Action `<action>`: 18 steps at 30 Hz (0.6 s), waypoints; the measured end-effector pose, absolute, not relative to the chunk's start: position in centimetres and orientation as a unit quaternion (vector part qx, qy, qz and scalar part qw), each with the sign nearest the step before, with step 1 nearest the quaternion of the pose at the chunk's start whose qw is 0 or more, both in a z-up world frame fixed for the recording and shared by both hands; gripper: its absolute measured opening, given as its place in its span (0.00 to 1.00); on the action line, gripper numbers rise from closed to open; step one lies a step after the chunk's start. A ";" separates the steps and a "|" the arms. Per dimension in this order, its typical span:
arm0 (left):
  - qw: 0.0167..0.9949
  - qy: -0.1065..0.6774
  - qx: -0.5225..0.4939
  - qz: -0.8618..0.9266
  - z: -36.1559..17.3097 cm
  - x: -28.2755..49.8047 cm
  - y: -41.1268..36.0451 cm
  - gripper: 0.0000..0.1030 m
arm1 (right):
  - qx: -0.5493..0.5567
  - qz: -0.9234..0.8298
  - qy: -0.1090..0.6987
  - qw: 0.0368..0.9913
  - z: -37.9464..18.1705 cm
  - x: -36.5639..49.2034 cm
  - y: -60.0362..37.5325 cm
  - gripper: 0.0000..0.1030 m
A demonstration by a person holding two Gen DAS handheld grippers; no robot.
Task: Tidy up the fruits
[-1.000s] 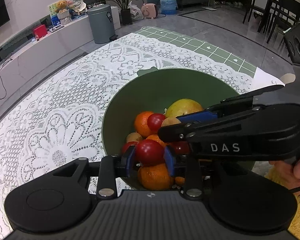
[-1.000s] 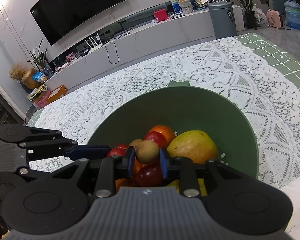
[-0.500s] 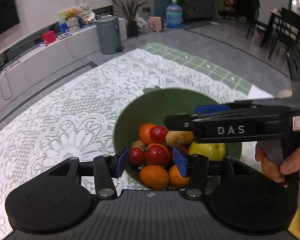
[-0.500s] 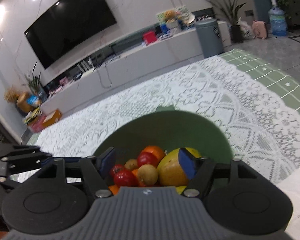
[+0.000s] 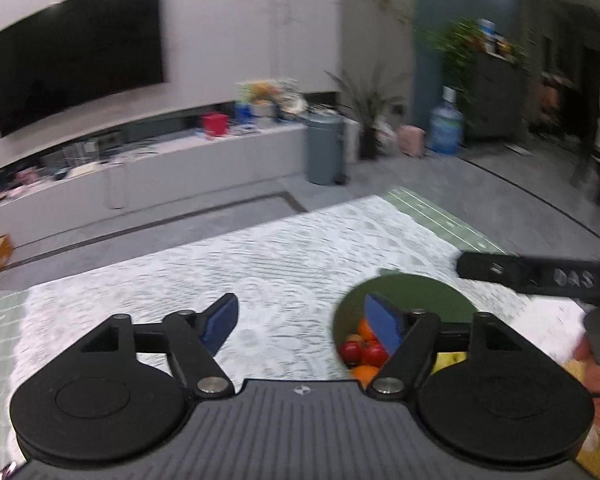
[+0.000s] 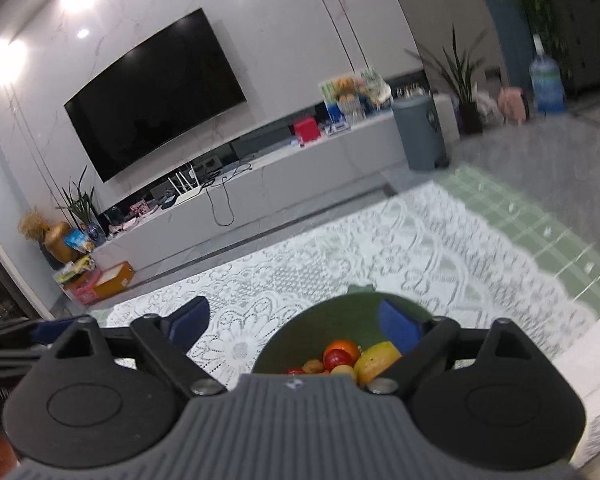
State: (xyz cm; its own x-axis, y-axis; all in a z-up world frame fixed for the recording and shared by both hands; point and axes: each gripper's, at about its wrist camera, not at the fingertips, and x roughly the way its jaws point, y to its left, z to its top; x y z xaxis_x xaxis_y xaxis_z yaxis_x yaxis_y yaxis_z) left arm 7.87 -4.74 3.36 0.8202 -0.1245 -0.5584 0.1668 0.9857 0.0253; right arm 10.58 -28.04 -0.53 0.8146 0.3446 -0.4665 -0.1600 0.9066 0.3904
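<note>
A dark green bowl (image 5: 412,292) stands on the lace cloth, holding oranges (image 5: 366,328), red tomatoes (image 5: 360,352) and a yellow-green fruit (image 5: 452,360). My left gripper (image 5: 300,326) hovers above and left of the bowl, its jaws opening wide with nothing between them. One of the right gripper's black fingers (image 5: 532,274) crosses above the bowl's far right. In the right wrist view the bowl (image 6: 340,308) lies low under my right gripper (image 6: 294,322), whose jaws are opening and bare. An orange (image 6: 342,348), a tomato (image 6: 338,359) and a yellow mango (image 6: 376,362) show inside.
The white lace cloth (image 5: 260,264) lies over a green checked mat (image 6: 520,208) on the table. A hand (image 5: 596,368) grips the right tool at the right edge. Beyond the table are a TV (image 6: 152,96), a low white cabinet (image 5: 160,172) and a grey bin (image 5: 324,148).
Both grippers let go of their fruit, a red tomato on the left and a small brown fruit on the right, opened wide, and rose back from the bowl, tilting up toward the room.
</note>
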 end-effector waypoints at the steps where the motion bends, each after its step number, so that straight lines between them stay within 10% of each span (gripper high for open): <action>1: 0.955 0.289 0.032 -0.065 3.7 7.4 -4.4 0.86 | 0.153 0.127 0.272 0.941 0.0 9.9 -27.7 0.87; 18: 0.940 0.341 -0.024 -0.007 1.5 2.2 1.0 0.87 | 0.037 0.101 0.338 0.935 -0.4 3.4 -21.2 0.94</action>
State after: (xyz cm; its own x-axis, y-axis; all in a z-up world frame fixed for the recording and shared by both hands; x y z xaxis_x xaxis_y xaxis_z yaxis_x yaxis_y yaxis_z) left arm 2.15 1.00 1.47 0.7667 -0.0303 -0.6413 -0.0029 0.9987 -0.0506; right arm 3.42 -21.23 -0.37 0.7506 0.2144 -0.6250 -0.1637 0.9767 0.1385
